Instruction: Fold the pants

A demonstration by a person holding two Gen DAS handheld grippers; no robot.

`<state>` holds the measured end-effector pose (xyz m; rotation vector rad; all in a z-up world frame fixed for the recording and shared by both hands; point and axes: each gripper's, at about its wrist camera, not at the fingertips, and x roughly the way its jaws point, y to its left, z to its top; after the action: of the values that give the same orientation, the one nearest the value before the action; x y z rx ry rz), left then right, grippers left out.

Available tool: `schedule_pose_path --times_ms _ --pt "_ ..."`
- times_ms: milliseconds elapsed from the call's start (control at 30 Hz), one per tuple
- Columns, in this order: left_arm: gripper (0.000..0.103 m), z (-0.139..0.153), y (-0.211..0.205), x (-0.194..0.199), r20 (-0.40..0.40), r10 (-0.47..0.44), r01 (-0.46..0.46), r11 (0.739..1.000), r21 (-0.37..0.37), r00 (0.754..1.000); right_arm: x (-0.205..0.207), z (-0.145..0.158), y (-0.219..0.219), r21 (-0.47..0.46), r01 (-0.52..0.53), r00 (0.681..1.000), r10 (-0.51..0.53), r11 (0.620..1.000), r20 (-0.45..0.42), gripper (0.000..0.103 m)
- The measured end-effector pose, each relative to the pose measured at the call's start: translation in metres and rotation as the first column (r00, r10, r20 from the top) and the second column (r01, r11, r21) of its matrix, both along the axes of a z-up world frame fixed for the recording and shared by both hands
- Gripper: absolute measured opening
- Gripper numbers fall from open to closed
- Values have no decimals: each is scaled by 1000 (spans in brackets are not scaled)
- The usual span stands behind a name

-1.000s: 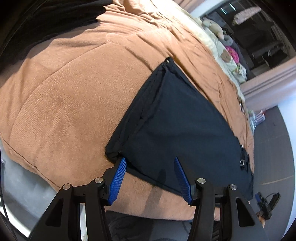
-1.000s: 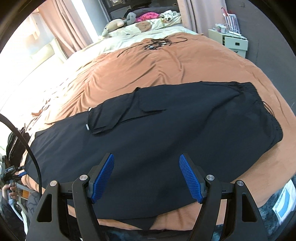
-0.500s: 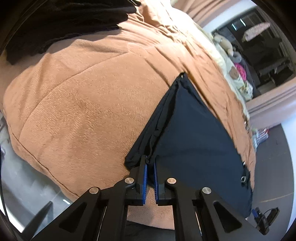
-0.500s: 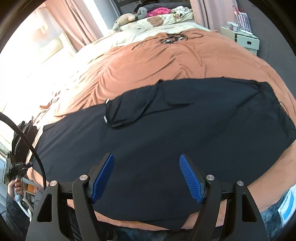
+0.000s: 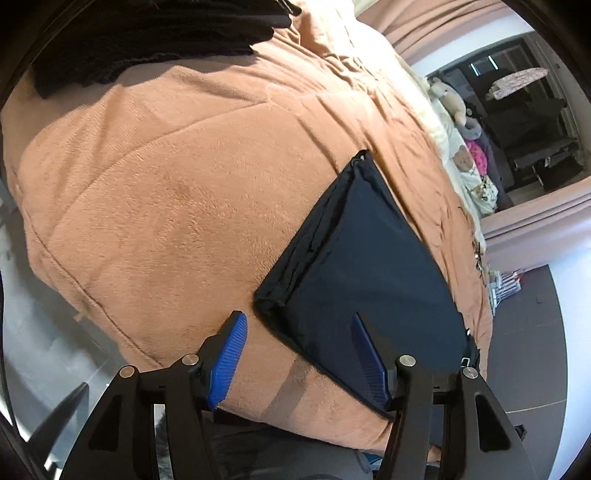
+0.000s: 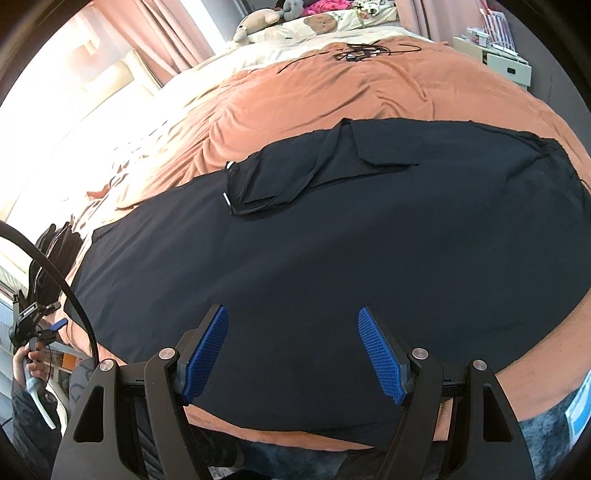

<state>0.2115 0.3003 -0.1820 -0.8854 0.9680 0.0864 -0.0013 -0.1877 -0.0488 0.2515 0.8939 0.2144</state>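
Observation:
Black pants (image 6: 332,258) lie spread across the brown blanket (image 6: 332,96), with a cargo pocket bunched up (image 6: 266,184) near their far edge. In the left wrist view the leg end (image 5: 362,280) lies flat near the bed's front edge. My left gripper (image 5: 295,321) hovers over that hem corner with its jaws opening; the corner sits between the blue pads (image 5: 227,354) untouched. My right gripper (image 6: 292,312) stands open over the middle of the pants, nothing between its fingers.
Dark clothes (image 5: 147,37) are piled at the far end of the blanket (image 5: 166,184). Stuffed toys (image 6: 258,22) and a tangle of cable (image 6: 354,51) lie near the pillows. A white nightstand (image 6: 506,62) stands right of the bed. A hand (image 6: 29,362) holds the other gripper at far left.
The left gripper closed on the hem corner half a second ago and has now opened off it, leaving the corner flat. The right gripper came lower and closer over the pants, still open.

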Motion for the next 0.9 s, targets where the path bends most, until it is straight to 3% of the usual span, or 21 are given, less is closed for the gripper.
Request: schedule_pose_path --times_ms 167,300,400,633,767,900 --pt "60 -13 2 11 -5 19 -19 999 -47 1000 -1 -7 5 25 3 1000 -3 1000 -4 72" --pt "62 -23 11 9 43 82 -74 984 -163 996 -2 -14 8 30 14 1000 -14 999 -10 72" --pt "61 -22 6 5 88 89 -70 979 -193 992 -3 -18 10 26 26 1000 -25 999 -13 72" --pt "38 -24 2 12 108 77 -63 989 -134 991 -6 -19 27 9 22 1000 -22 1000 20 67" --pt "19 -24 2 20 88 81 -73 994 -86 993 -3 -16 43 -8 1 999 -1 1000 37 52" --pt "12 -15 -2 22 102 92 -89 996 -29 991 1 -18 58 -9 -38 999 38 999 35 35"
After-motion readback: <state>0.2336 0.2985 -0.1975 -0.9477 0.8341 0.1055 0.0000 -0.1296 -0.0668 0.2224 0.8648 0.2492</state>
